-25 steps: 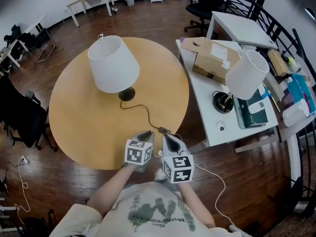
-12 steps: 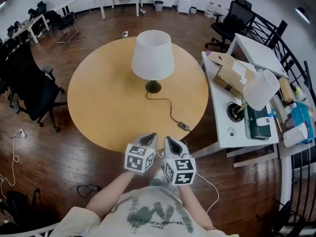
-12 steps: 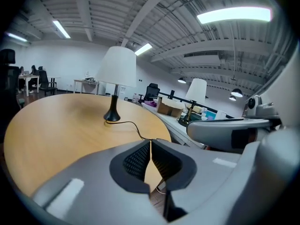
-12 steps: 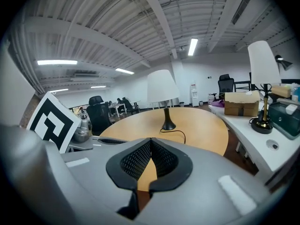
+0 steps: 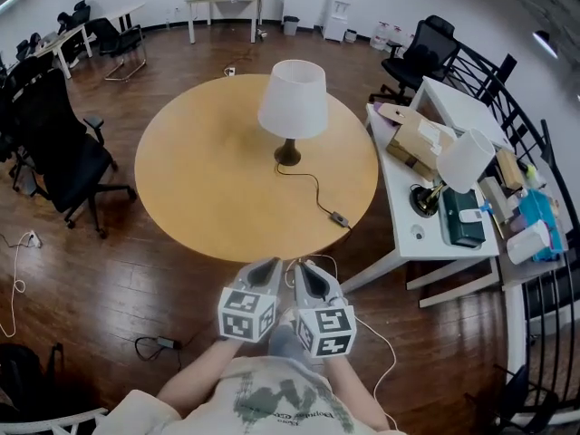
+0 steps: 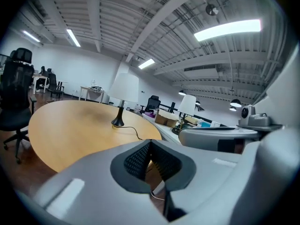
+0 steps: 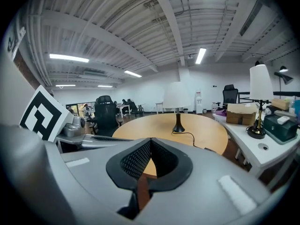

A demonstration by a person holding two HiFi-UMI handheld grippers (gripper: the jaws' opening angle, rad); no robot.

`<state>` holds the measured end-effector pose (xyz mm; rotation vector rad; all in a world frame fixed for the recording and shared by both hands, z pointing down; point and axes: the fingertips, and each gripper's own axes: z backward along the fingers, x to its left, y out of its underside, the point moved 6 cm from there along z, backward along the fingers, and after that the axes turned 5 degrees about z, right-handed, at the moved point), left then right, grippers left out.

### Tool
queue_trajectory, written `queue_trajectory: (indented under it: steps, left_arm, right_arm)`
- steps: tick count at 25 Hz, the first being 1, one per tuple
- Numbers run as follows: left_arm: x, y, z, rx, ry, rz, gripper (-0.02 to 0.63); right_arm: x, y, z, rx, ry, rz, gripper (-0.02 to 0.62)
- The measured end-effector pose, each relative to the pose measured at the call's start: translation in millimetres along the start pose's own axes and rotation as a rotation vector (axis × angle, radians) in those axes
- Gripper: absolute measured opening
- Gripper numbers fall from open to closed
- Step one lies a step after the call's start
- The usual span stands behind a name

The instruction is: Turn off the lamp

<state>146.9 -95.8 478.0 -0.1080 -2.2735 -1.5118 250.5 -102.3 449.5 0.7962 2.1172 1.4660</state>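
A lamp with a white shade (image 5: 293,99) and a dark base (image 5: 288,156) stands on the round wooden table (image 5: 208,179). Its black cord runs to an inline switch (image 5: 339,218) near the table's right edge. The lamp (image 6: 123,88) (image 7: 177,96) also shows ahead in both gripper views. My left gripper (image 5: 268,272) and right gripper (image 5: 303,275) hang side by side off the table's near edge, well short of the switch. Both are shut with nothing between the pads; the left one's jaws have just been closing.
A white desk (image 5: 408,208) on the right carries a second white-shaded lamp (image 5: 464,161), a cardboard box (image 5: 420,141) and a dark green case (image 5: 463,217). Black office chairs (image 5: 54,143) stand left. A white cable (image 5: 385,333) lies on the wooden floor.
The view has pulled back from the table and the lamp now looks smaller and farther. Both grippers have drawn away from the switch and off the table's edge, staying side by side.
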Motion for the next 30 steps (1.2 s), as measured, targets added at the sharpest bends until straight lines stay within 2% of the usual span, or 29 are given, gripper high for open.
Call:
queue_trajectory:
  steps: [11, 19, 30]
  left_arm:
    - [-11.4, -1.4, 81.6, -0.101, 0.015, -0.026, 0.0]
    - [-1.3, -8.1, 101.6, -0.129, -0.003, -0.027, 0.0]
    - [-7.5, -5.1, 101.3, -0.138, -0.004, -0.035, 0.0]
  right_arm:
    - [60.7, -2.1, 40.1, -0.07, -0.011, 0.03, 0.0]
    - [77.1, -8.3, 45.2, -0.083, -0.01, 0.046, 0.0]
    - [73.2, -5.1, 51.0, -0.089, -0.008, 0.047, 0.0]
